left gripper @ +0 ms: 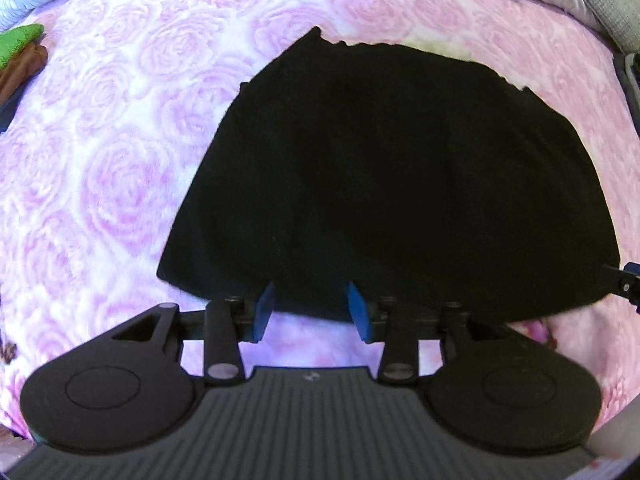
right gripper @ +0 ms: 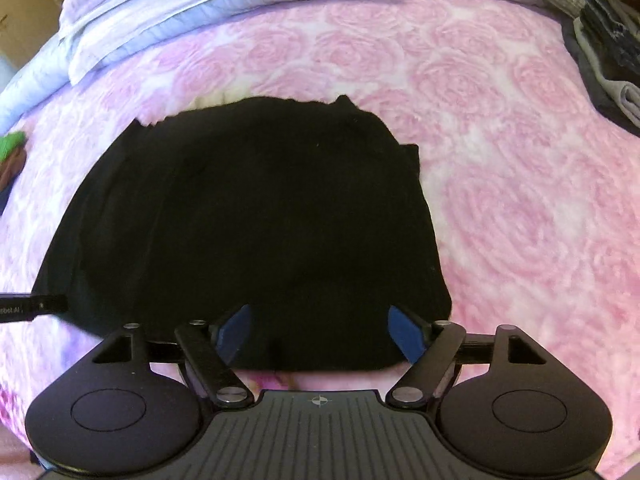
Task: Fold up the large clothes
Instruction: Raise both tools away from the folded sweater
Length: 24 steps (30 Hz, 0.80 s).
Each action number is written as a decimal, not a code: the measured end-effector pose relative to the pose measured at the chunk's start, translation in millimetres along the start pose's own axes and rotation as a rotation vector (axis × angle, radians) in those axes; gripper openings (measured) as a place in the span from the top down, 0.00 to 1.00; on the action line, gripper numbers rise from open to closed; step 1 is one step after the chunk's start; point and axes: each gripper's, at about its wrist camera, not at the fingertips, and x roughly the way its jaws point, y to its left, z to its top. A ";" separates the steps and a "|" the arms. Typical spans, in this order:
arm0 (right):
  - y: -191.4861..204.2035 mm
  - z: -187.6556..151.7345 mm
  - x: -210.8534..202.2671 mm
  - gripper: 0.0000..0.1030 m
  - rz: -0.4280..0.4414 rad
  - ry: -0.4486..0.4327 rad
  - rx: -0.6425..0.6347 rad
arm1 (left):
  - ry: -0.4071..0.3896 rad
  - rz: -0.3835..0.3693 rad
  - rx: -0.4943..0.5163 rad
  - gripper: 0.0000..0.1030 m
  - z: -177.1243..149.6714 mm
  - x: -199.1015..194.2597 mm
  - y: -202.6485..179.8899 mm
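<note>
Black garment (left gripper: 384,176) lies folded flat on pink rose bedspread (left gripper: 120,140), frame center. Left gripper (left gripper: 311,312) partly spread, right gripper (right gripper: 320,334) spread wide, both empty.

Ahead of the fingers the black garment (right gripper: 248,216) lies flat on the rose blanket (right gripper: 520,208), bare on both sides; folded stack (right gripper: 608,64) far right; bedding (right gripper: 168,20) beyond.
</note>
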 end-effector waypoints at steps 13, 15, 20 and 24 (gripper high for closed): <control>-10.0 -22.8 -16.6 0.28 0.004 0.034 -0.027 | 0.005 0.011 0.007 0.61 -24.1 -13.0 -23.4; -11.5 -25.0 -17.8 0.28 0.008 0.035 -0.023 | 0.006 0.010 0.008 0.61 -27.7 -14.9 -24.2; -12.5 -31.1 -20.9 0.28 0.019 0.044 -0.022 | 0.009 0.015 0.009 0.59 -32.1 -16.4 -25.5; -12.7 -35.0 -23.2 0.28 0.031 0.051 -0.022 | 0.012 0.014 0.014 0.58 -34.8 -17.1 -27.7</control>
